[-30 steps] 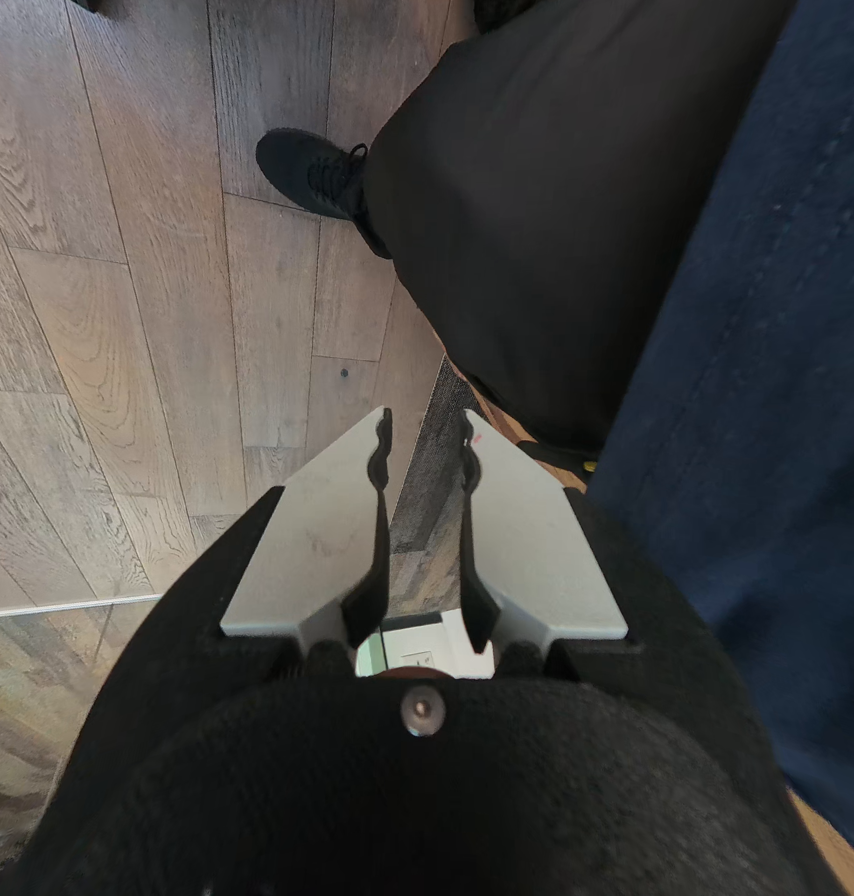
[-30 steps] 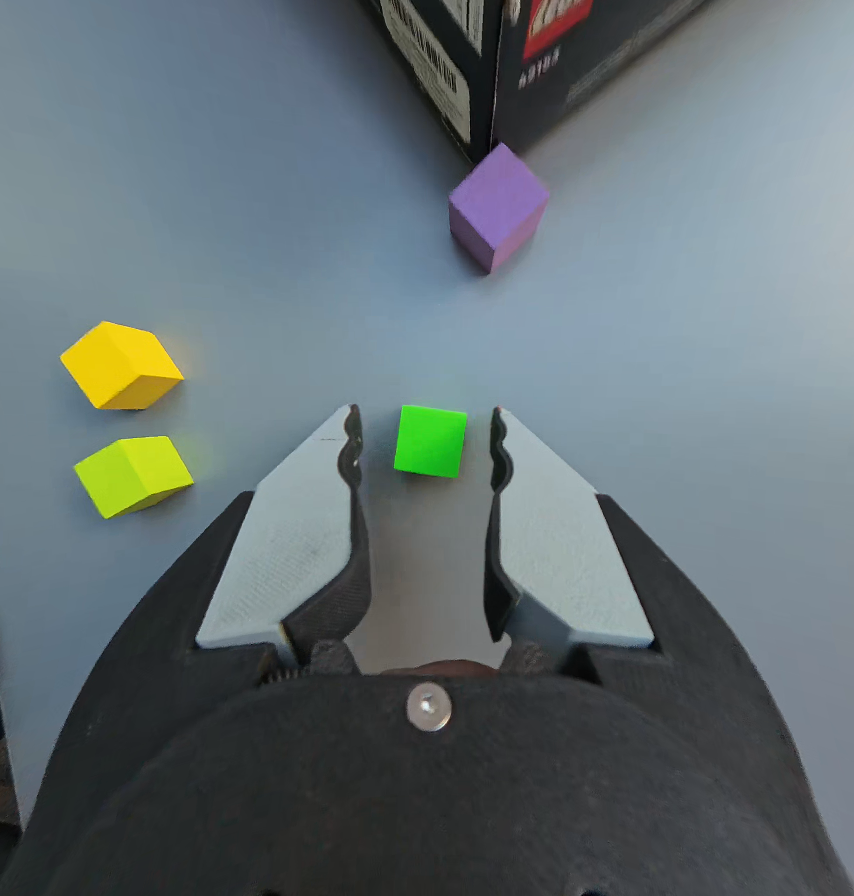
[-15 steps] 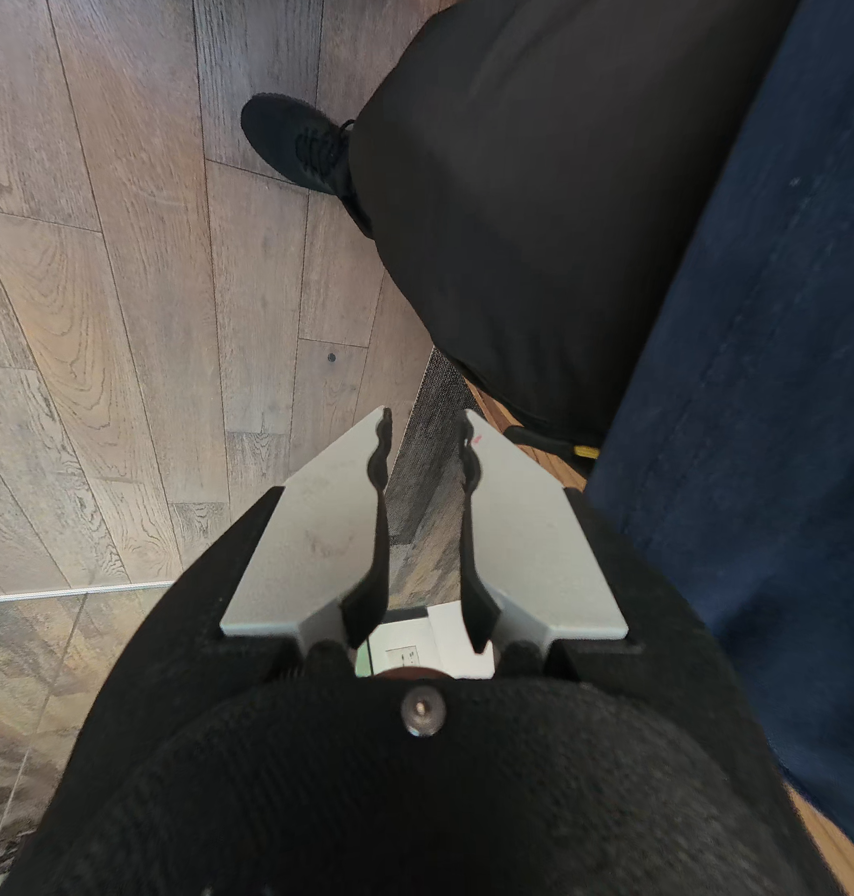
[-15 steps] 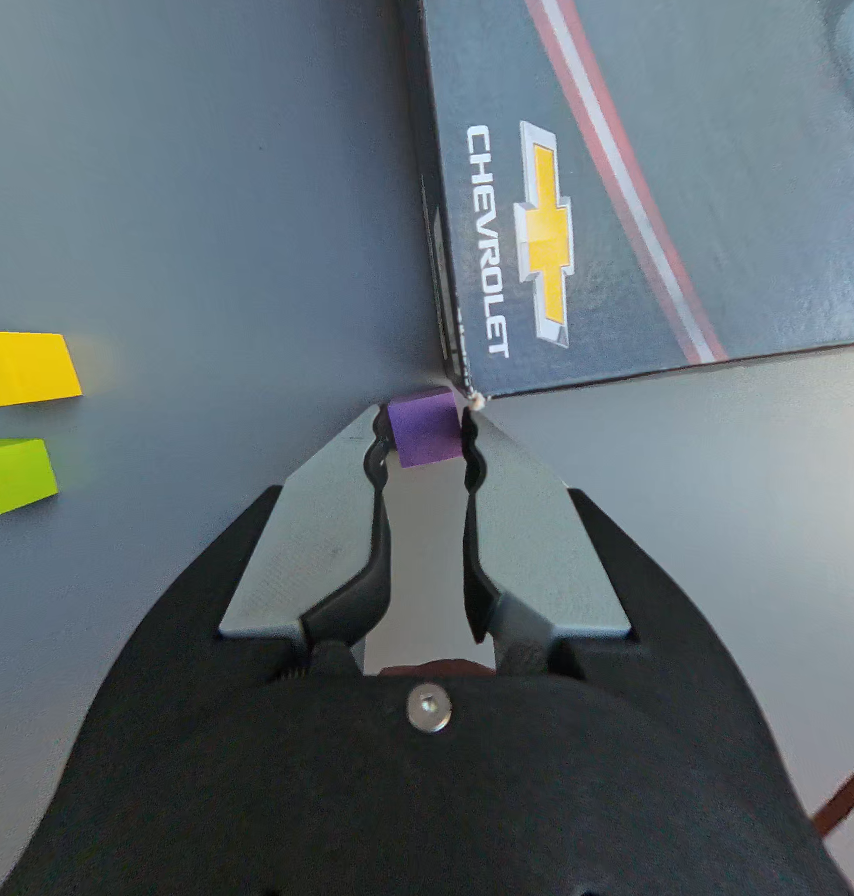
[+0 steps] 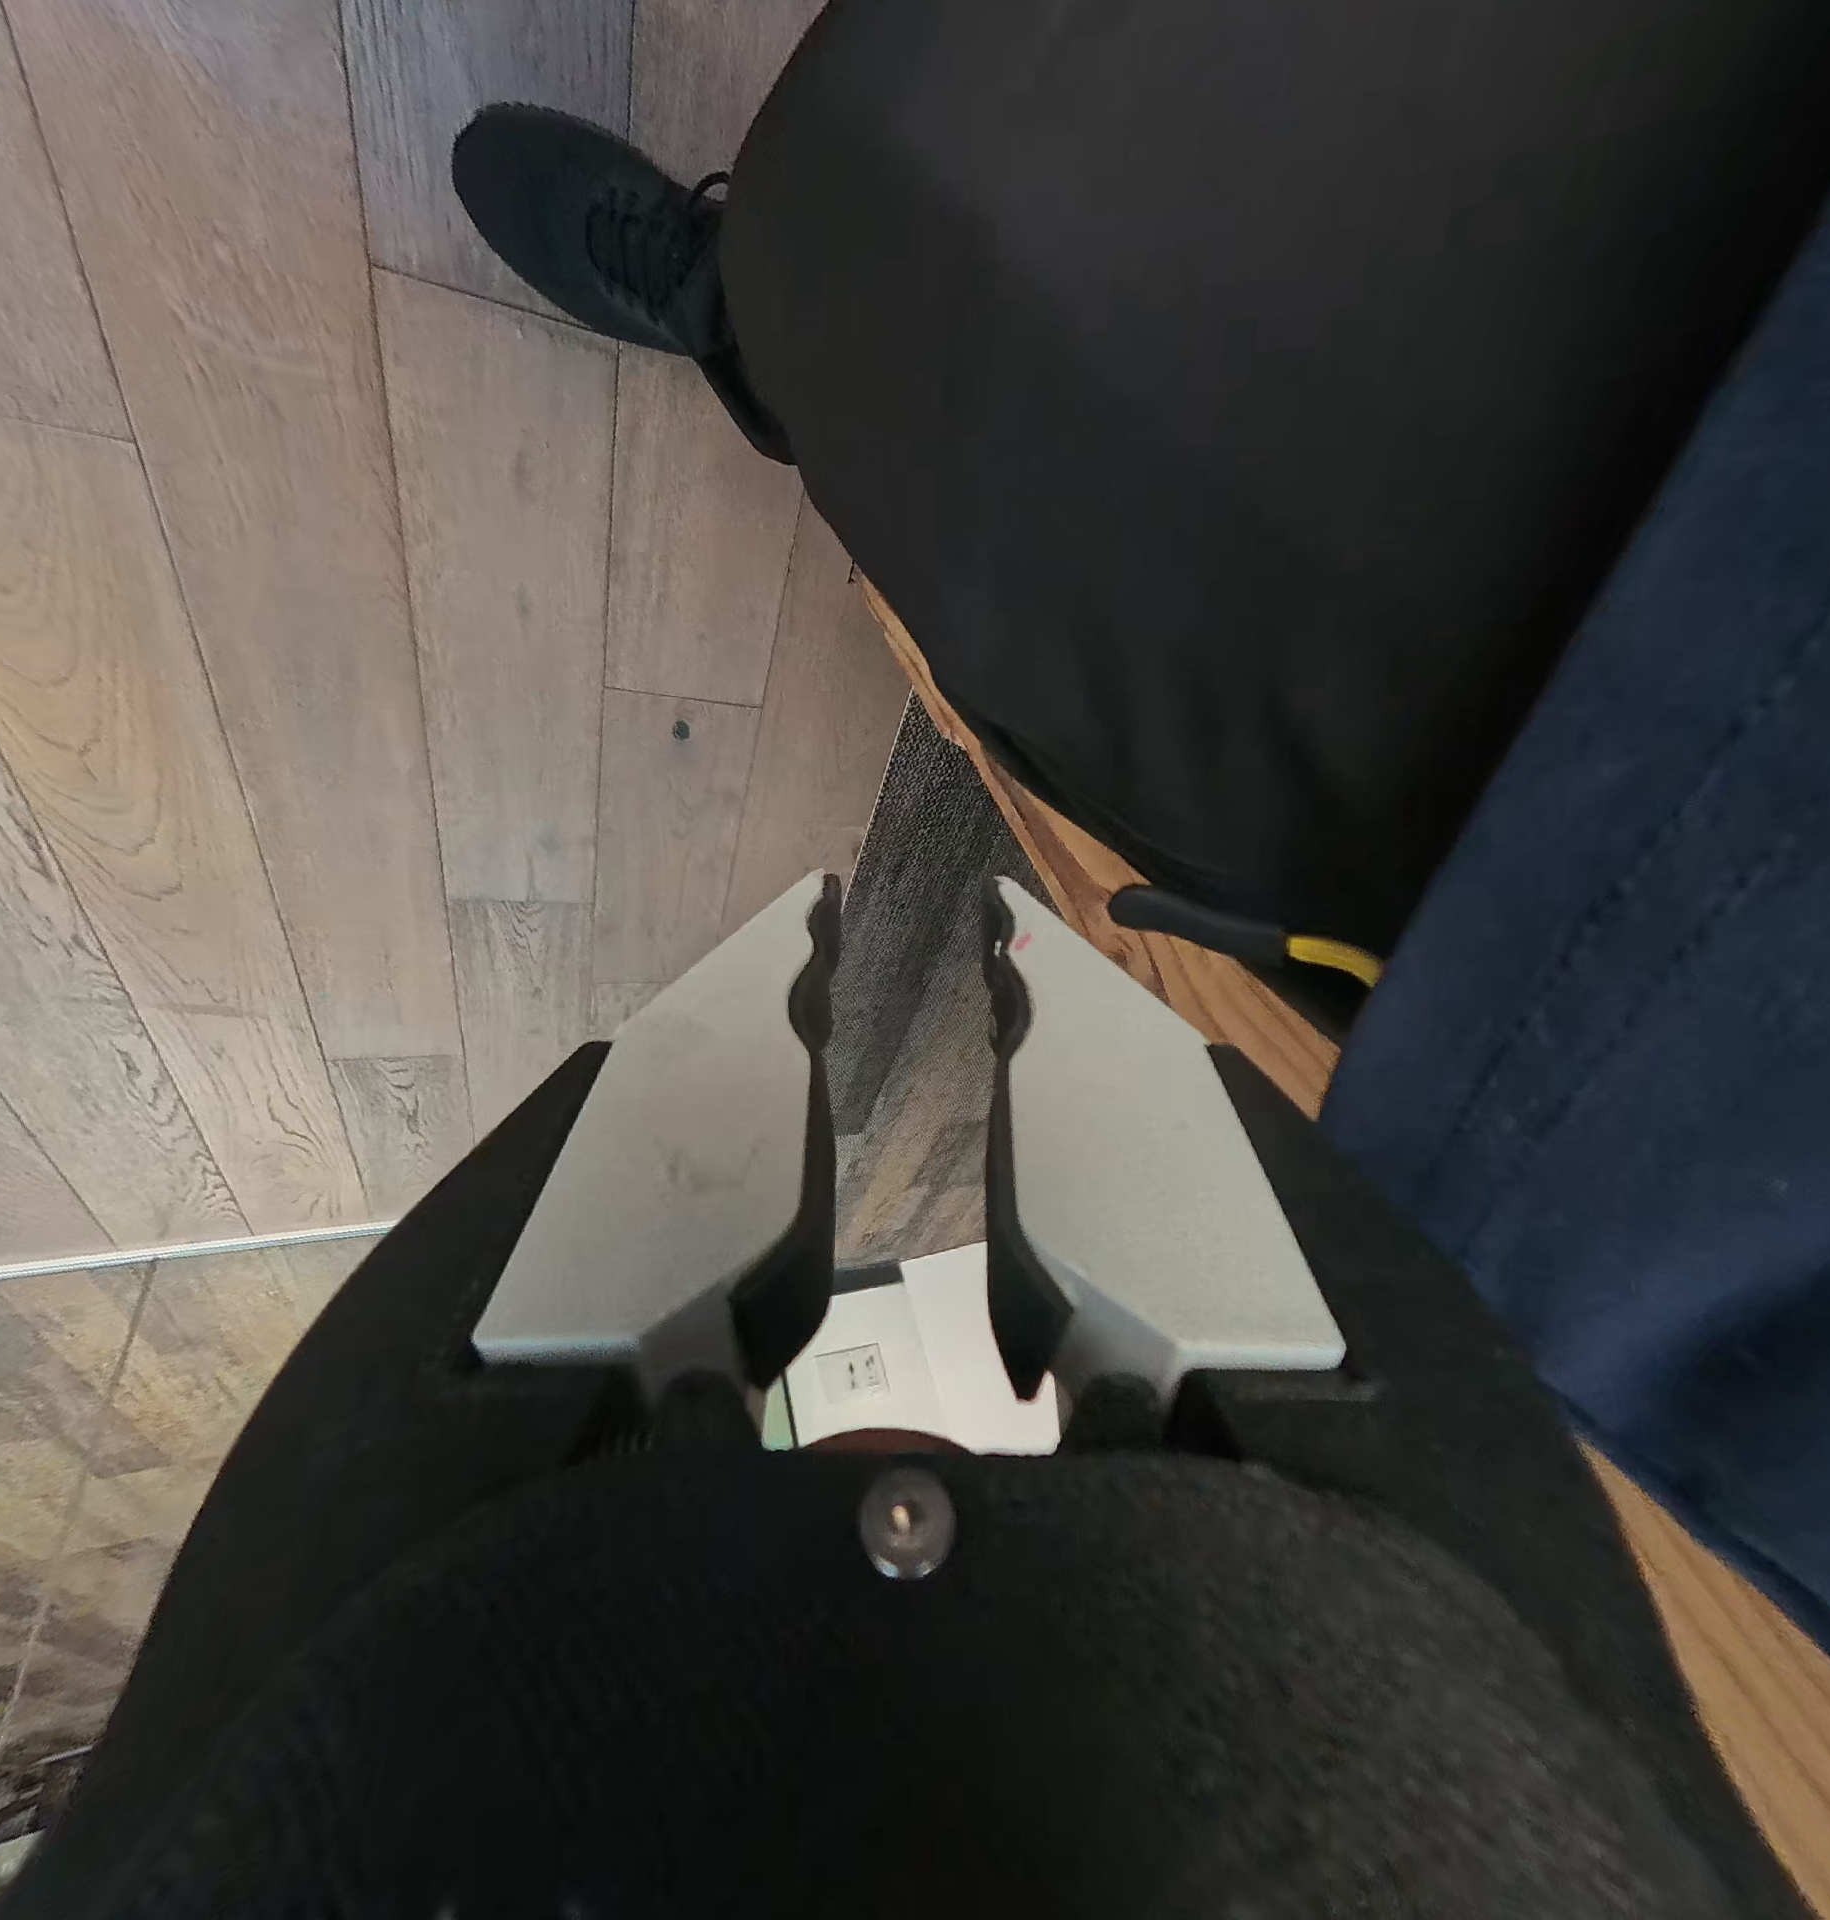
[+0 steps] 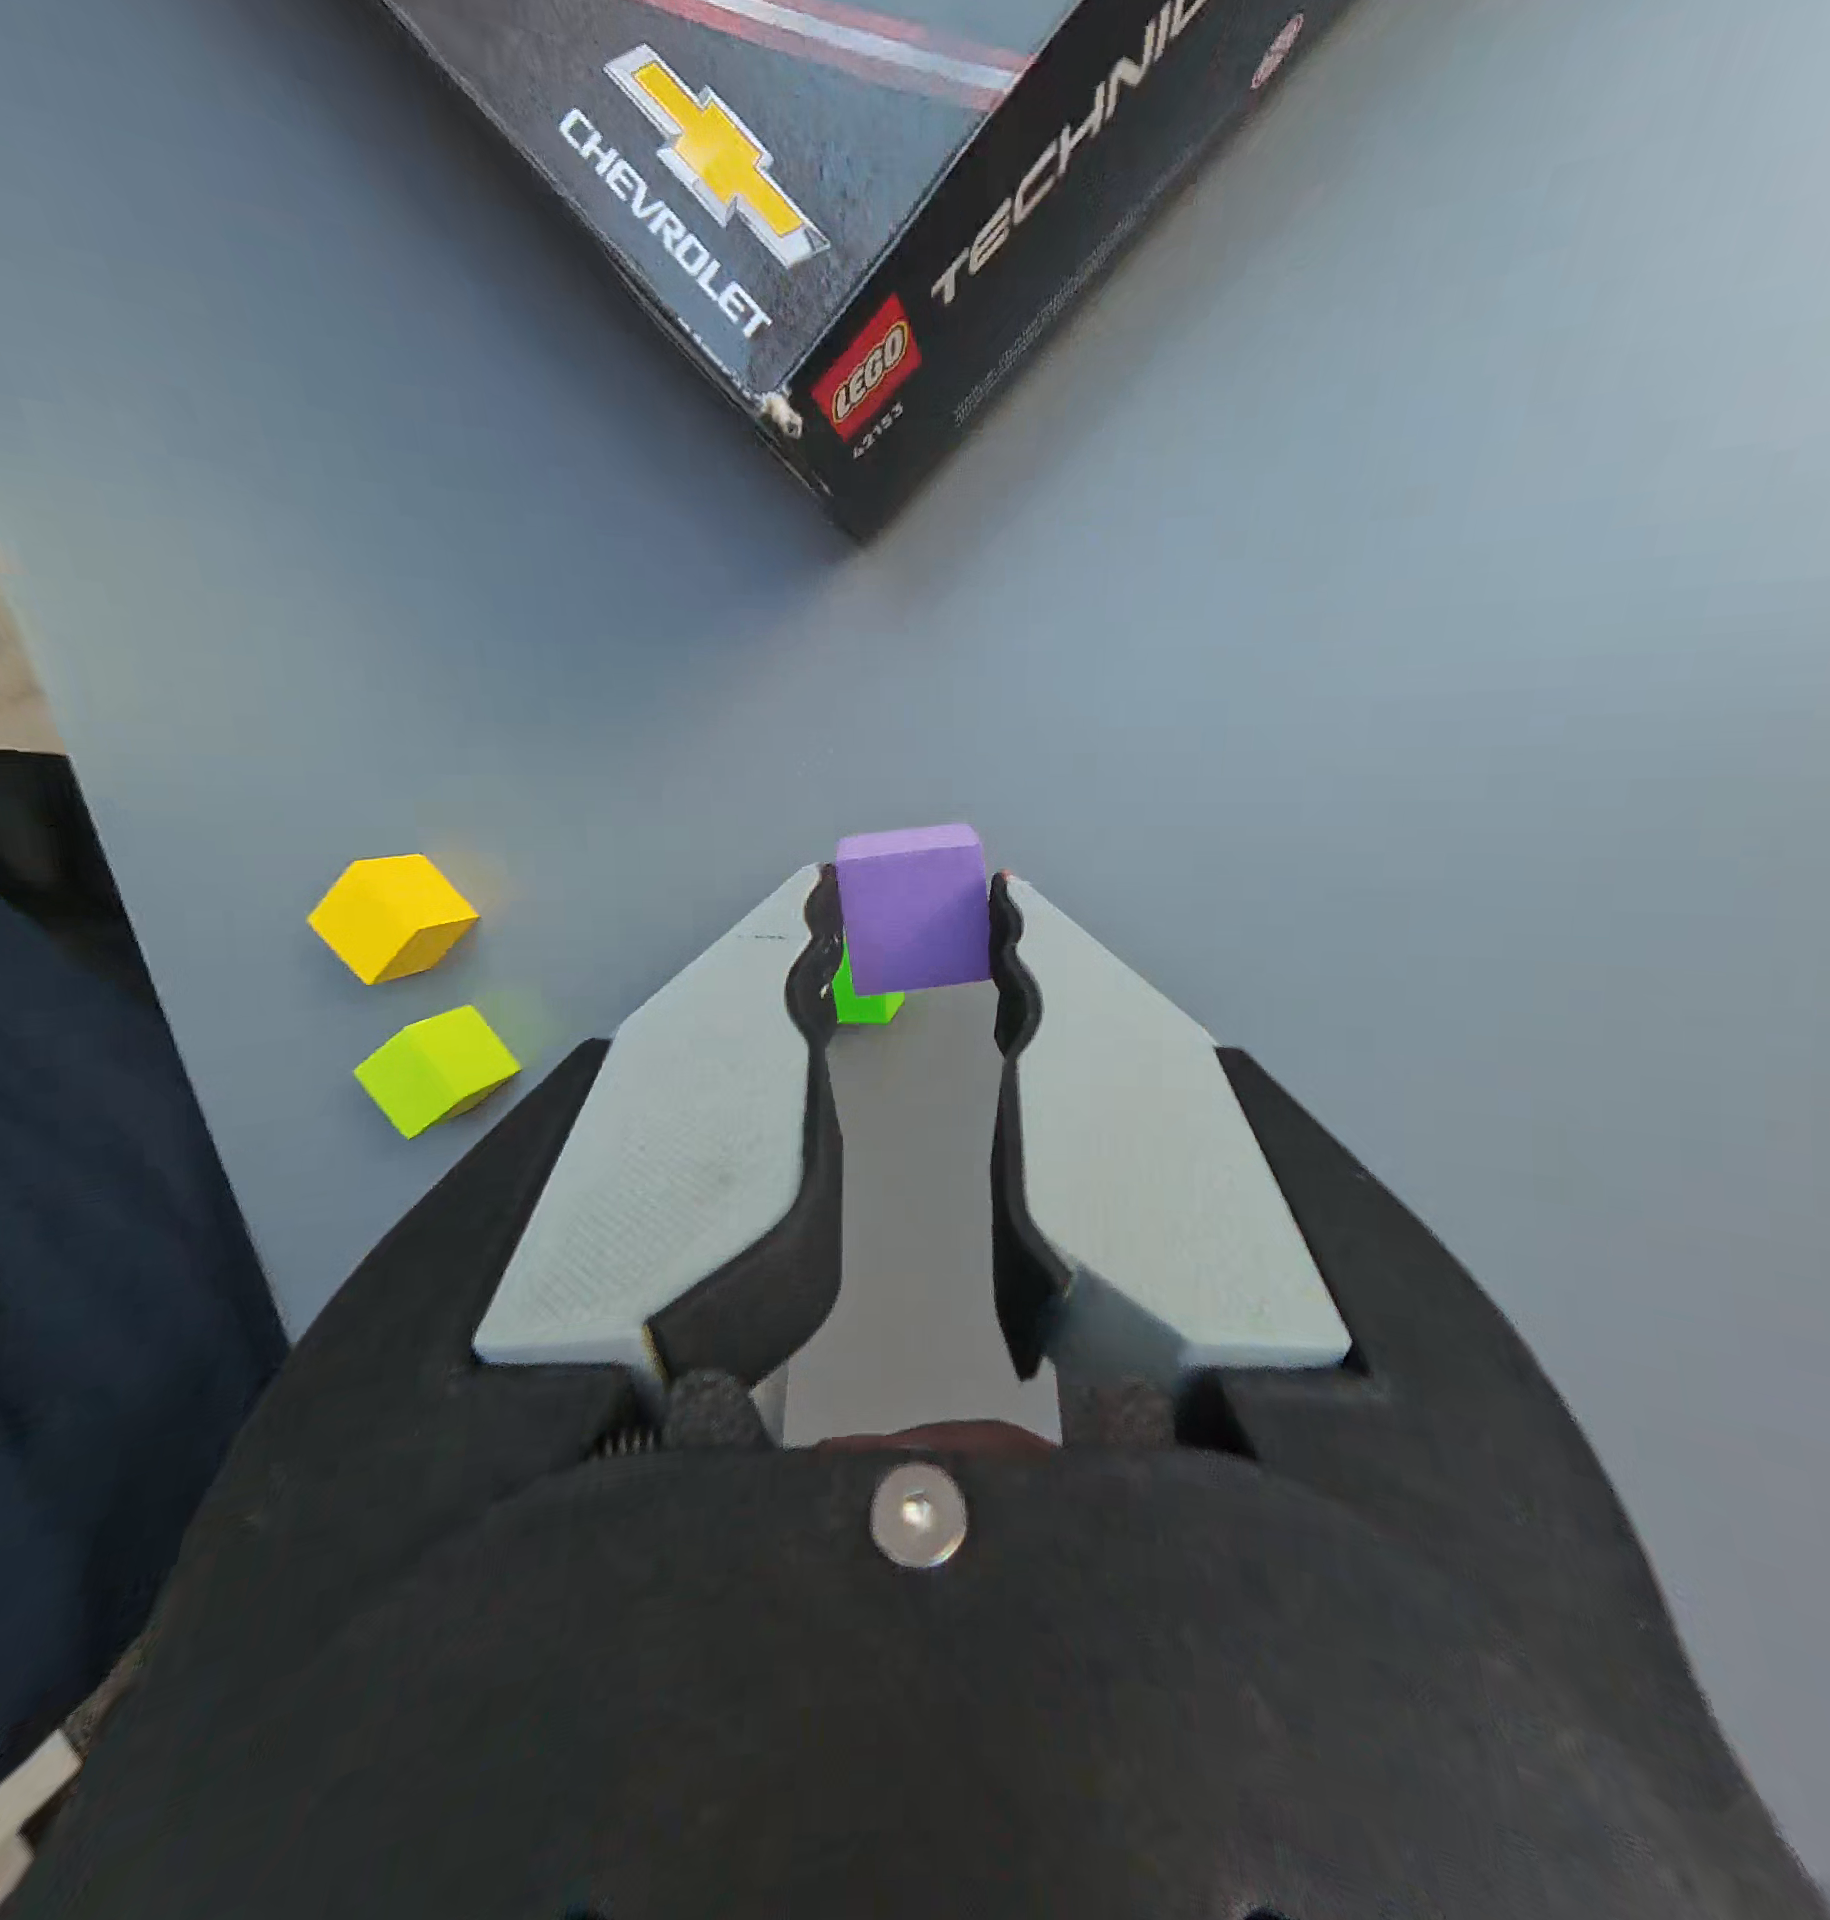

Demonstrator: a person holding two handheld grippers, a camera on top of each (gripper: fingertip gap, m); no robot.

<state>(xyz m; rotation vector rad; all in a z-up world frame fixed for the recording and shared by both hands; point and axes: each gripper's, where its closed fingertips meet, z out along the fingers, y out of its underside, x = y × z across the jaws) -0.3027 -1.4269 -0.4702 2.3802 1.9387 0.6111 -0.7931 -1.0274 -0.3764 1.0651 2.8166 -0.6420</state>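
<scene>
My right gripper (image 6: 911, 904) is shut on a purple cube (image 6: 916, 914), with both pads pressed on its sides. It holds the cube off the grey table (image 6: 1410, 727), just above a green cube (image 6: 861, 1003) that shows partly beneath it. A yellow cube (image 6: 391, 916) and a lime cube (image 6: 435, 1068) lie to the left. My left gripper (image 5: 909, 914) is away from the table and points down at a wooden floor (image 5: 267, 623). Its jaws stand a little apart with nothing between them.
A dark printed cardboard box (image 6: 786, 156) lies at the back of the table. In the left wrist view a person's black trouser leg (image 5: 1202, 416), black shoe (image 5: 599, 239) and dark blue cloth (image 5: 1669, 935) are close on the right, beside a wooden edge (image 5: 1181, 956). My hands' fingertips stand some 65 cm from each other.
A second ago my right gripper stood open around the green cube. It then shut on the purple cube by the box, lifted it and brought it back over the green cube. The left gripper barely moved.
</scene>
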